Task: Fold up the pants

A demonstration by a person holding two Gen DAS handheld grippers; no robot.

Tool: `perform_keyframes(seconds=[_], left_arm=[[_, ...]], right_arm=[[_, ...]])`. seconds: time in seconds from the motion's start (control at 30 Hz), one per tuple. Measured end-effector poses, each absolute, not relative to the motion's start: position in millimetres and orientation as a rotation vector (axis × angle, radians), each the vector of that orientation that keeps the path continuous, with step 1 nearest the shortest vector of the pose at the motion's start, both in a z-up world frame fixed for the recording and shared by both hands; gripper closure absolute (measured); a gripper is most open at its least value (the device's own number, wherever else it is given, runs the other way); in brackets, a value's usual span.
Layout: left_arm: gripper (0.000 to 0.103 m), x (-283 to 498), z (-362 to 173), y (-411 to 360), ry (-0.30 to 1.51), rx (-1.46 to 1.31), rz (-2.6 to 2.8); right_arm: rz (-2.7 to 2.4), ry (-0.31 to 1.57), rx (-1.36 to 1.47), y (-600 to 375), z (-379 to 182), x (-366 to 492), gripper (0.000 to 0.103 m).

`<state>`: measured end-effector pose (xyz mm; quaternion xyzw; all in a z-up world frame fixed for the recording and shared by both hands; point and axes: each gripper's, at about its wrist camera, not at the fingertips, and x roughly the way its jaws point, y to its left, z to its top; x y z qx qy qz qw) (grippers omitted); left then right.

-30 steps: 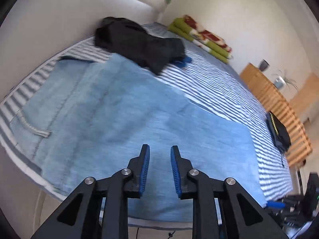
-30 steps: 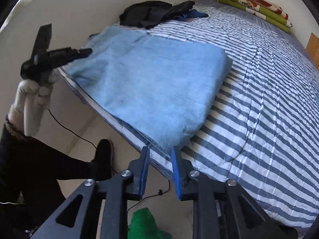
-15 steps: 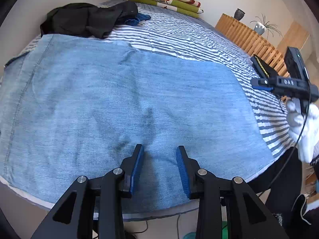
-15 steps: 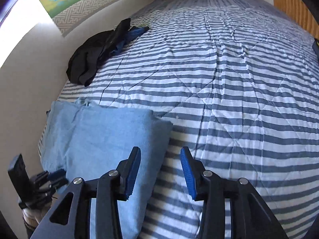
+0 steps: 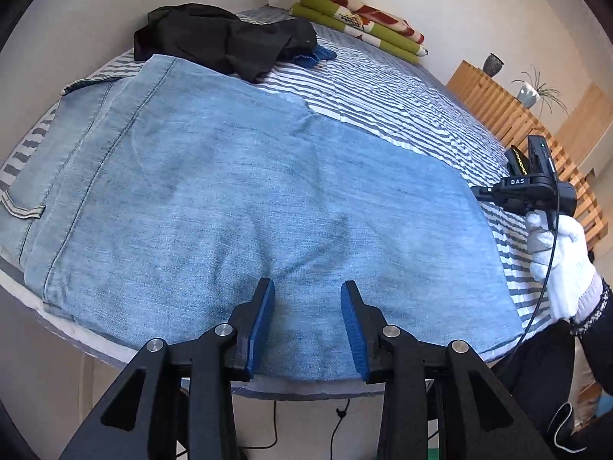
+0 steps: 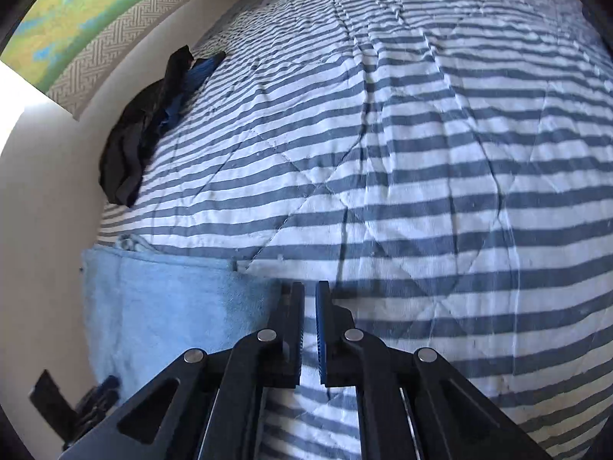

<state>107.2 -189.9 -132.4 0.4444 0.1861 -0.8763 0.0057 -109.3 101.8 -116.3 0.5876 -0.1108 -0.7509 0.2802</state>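
Light blue jeans (image 5: pixel 268 191) lie flat, folded, along the near edge of the bed, waistband to the left. My left gripper (image 5: pixel 308 306) hovers open over the jeans' near edge, with nothing between its blue pads. A white-gloved hand (image 5: pixel 559 253) holds my right gripper (image 5: pixel 477 191), whose tips sit at the jeans' right end. In the right wrist view, the right gripper (image 6: pixel 310 287) is shut, pressed down right beside the jeans' corner (image 6: pixel 172 306). I see no cloth between its fingers.
A black garment (image 5: pixel 230 42) is heaped on the striped quilt (image 6: pixel 421 153) by the wall, just beyond the jeans. Folded green and red blankets (image 5: pixel 364 19) lie at the far end. A wooden slatted frame (image 5: pixel 517 122) runs along the bed's right side.
The left gripper has opened wider over the jeans' near edge. The right gripper has dropped to the jeans' right end, and its fingers have gone from open to shut.
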Motion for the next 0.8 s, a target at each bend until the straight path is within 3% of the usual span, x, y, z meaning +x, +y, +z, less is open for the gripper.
perform_keyframes(seconds=[0.27,0.37,0.47,0.67,0.77,0.8], left_arm=[[0.06,128,-125,-185,0.684,1.303,-2.708],[0.06,153,-121,-222,0.822,1.175,-2.6],[0.059,173,-119,-267,0.819,1.073,-2.461],[0.057,189,-130,-332,0.96,1.002,-2.362],[0.06,185,-140,-344,1.016,1.014,-2.359],[0.07,184,-142,-346,1.035,1.009,-2.37]], right_arm=[[-1.885,-0.015,1.376,94,-73,0,0.081],[-1.843,0.124,1.256,68,-55,48,0.079],[-1.784,0.277,1.134,32,-43,91,0.073],[-1.661,0.412,0.996,-39,-34,145,0.068],[-1.636,0.453,0.943,-75,-39,162,0.068],[-1.634,0.464,0.928,-87,-42,167,0.068]])
